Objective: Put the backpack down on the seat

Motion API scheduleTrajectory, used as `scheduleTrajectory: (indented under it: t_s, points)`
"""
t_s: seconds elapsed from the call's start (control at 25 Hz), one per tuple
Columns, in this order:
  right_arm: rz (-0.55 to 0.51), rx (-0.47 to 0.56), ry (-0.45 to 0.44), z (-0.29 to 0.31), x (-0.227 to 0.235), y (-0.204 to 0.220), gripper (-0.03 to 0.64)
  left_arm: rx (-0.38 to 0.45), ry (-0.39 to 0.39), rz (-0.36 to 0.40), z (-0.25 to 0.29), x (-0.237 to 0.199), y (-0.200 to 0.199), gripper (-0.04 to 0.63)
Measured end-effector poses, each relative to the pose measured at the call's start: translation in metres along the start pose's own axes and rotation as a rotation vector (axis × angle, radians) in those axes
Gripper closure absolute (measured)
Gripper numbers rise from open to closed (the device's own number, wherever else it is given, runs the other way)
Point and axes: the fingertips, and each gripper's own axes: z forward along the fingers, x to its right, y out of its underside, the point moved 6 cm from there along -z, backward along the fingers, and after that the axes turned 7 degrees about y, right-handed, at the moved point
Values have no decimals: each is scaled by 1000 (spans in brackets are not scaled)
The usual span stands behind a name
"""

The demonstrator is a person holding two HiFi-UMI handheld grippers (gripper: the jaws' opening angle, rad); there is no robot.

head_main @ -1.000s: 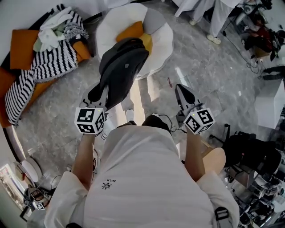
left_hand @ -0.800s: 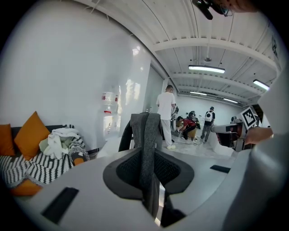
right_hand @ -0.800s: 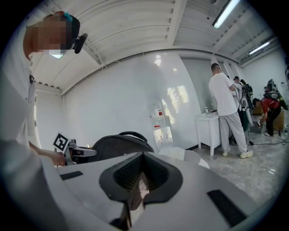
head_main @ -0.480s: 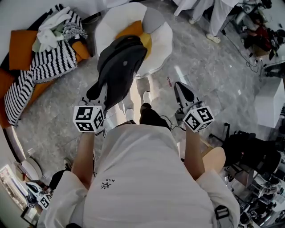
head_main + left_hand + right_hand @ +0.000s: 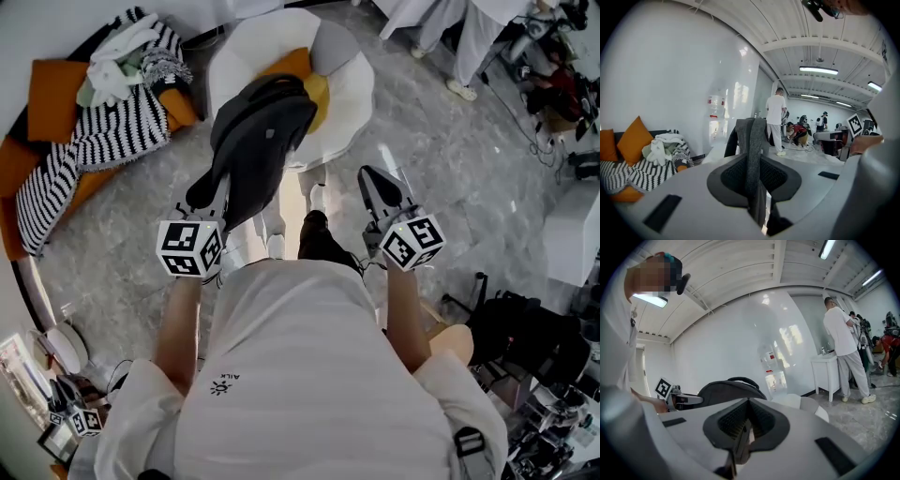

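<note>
Grey marble floor (image 5: 450,159). White round seat (image 5: 352,89) with orange cushions (image 5: 286,64). Dark backpack (image 5: 258,141) in the air at the seat's near edge, strap clamped in left gripper (image 5: 210,192). Right gripper (image 5: 375,180) empty, jaws together.

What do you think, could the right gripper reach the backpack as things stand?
Probably yes: the right gripper is empty, and nothing stands between it and the backpack hanging from the left gripper.

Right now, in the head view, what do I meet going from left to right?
striped blanket → backpack → right gripper → black bag
</note>
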Motion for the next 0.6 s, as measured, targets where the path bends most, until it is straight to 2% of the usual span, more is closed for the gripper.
scheduleTrajectory:
  t_s: [0.6]
  points:
    - [-14, -48, -52, 72, 93, -50, 594, -6, -20, -34, 98, -2, -55, 520]
